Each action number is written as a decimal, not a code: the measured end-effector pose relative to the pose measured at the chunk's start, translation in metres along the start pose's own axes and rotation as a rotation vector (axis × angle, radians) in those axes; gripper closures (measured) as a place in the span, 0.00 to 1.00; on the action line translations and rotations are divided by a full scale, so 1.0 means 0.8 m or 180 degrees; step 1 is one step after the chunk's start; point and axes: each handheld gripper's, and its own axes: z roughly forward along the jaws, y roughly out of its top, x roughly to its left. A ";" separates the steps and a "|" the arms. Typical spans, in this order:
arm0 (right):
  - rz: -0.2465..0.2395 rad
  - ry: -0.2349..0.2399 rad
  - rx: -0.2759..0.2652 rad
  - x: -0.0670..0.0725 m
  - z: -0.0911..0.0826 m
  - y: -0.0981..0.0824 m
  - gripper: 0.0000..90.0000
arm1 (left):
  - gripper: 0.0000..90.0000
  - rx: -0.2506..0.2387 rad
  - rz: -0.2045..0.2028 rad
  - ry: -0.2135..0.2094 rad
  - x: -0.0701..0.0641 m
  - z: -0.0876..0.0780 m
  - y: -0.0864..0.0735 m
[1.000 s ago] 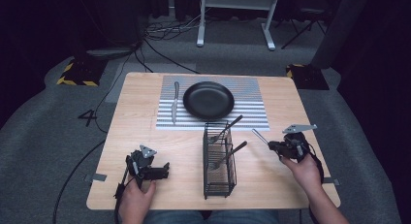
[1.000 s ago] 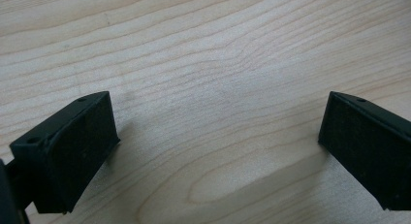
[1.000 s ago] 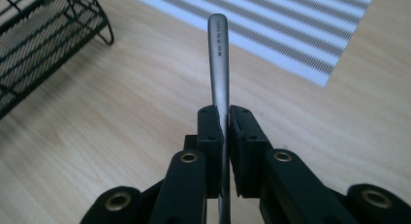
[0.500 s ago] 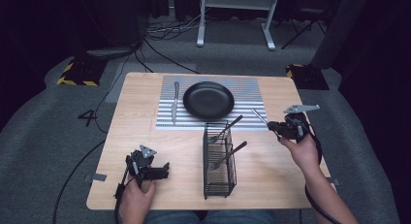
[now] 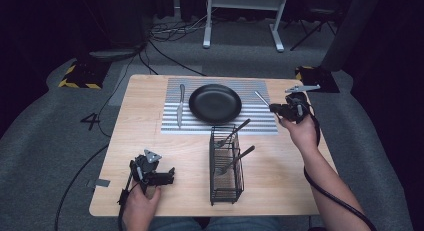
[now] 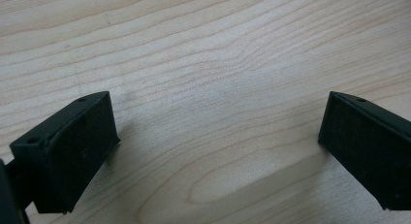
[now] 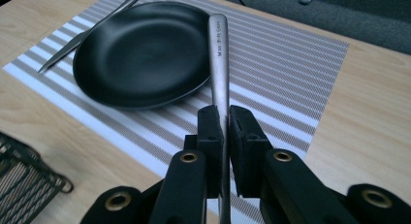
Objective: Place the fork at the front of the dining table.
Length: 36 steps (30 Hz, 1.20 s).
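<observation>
Cutlery piece (image 7: 218,54) — a slim metal handle, working end hidden behind the jaws — sits clamped in the right gripper (image 7: 220,129), jaws narrow and pinched on it. In the right gripper view the handle points out over the near rim of the black plate (image 7: 140,54), above the striped placemat (image 7: 291,64). In the high view the right gripper (image 5: 274,108) is over the mat's right edge, handle (image 5: 261,98) angled up and away toward the far side, just right of the plate (image 5: 215,103).

Knife (image 5: 180,104) lies flat on the mat's left part, just beside the plate, apart from it. Bare mat strip right of the plate is open room. Bare wood runs right of the mat to the surface (image 5: 150,141) edge.

Wire caddy (image 5: 226,166) stands near the front middle, two utensil handles (image 5: 235,132) leaning out toward the right — that's the crowded spot, between both hands.

Left gripper (image 5: 150,173) rests on the surface near the front-left corner, well apart from the caddy. Left gripper view: jaws wide, bare wood grain (image 6: 213,88) between them — nothing held.

Person's right forearm (image 5: 320,166) comes in along the right edge, with its cable.
</observation>
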 end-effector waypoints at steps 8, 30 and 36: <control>0.0032 -0.0035 -0.0058 -0.006 0.016 0.025 0.93 | 0.00 0.0001 0.0002 0.0001 0.000 0.000 0.000; 0.0214 -0.0168 -0.0097 -0.019 0.082 0.073 0.93 | 0.00 0.0001 0.0003 0.0002 0.000 0.000 0.000; 0.0240 -0.0313 -0.0036 -0.030 0.116 0.079 0.93 | 0.00 -0.0001 0.0002 0.0005 0.000 0.000 0.000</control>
